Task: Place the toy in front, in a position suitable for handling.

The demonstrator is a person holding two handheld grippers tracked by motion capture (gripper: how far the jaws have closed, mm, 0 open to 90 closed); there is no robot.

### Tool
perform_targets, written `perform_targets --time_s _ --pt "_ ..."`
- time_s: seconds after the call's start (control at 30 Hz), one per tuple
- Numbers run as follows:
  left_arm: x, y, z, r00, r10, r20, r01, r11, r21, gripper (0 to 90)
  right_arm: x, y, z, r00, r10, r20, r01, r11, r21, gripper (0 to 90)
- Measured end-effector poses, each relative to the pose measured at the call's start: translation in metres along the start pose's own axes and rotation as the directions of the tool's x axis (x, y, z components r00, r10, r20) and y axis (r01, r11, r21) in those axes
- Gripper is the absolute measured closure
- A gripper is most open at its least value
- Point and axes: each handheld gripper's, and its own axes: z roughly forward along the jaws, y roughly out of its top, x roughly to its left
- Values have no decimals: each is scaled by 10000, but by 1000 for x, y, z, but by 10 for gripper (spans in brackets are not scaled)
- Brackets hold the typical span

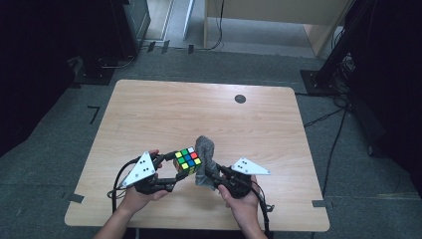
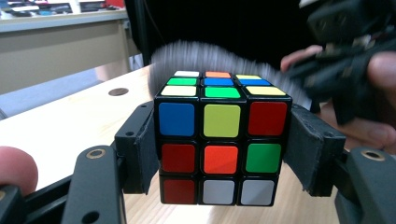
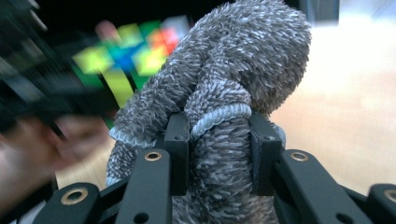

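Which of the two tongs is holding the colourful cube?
The left tongs: they clamp the cube by its sides, just above the table. The right tongs grip a grey fuzzy cloth instead.

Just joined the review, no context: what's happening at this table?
A person works at a wooden table with two tools. The left hand-held gripper is clamped on a scrambled puzzle cube, held above the tabletop. The right hand-held gripper grips a bunched grey cloth, held right beside the cube. It looks like the cube is being wiped.
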Motion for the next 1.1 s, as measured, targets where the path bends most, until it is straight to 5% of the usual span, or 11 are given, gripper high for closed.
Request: perform_targets --time_s 0.07,0.13,0.27,0.37,0.47,0.53,0.63,0.73,0.83,1.0,1.1 --pt "3 0 -1 9998 -174 9 174 9998 -125 345 -5 -3 3 9998 -115 168 106 9986 515 673" --pt "3 0 -1 10000 -98 -4 98 9999 -60 345 -8 0 -6 9996 153 241 -149 9998 -165 673" --pt "-1 0 4 9994 -110 314 109 9999 31 345 -5 10 -23 9995 227 205 -185 9823 -1863 673" --pt "-3 3 4 9989 -281 370 285 9996 -86 344 -1 5 -12 9991 30 -413 -79 9930 -1181 673" --pt "5 4 -2 9944 -983 388 1006 9930 -623 344 -3 -4 -1 9998 -206 -38 207 9994 266 673" --pt "9 5 -5 9888 -1451 343 1481 9827 -1111 344 -1 -10 4 9998 -127 131 121 9989 453 673" --pt "12 5 -5 9777 -2038 508 2091 9666 -1481 344 13 -13 14 9966 -365 -732 422 9960 785 673" --pt "11 2 -2 9768 -2109 385 2142 9678 -1320 344 33 -11 19 9842 -1134 -1359 1208 9916 468 674" --pt "15 0 -5 9731 -2282 318 2304 9630 -1394 345 33 -6 13 9900 -1005 -985 998 9949 -121 692" --pt "19 1 -9 9636 -2638 445 2675 9490 -1670 345 6 -6 -7 9975 406 587 -328 9911 -1292 701" --pt "17 2 -7 9617 -2698 478 2740 9471 -1668 345 13 -9 -1 9998 65 167 -51 9965 -833 698"
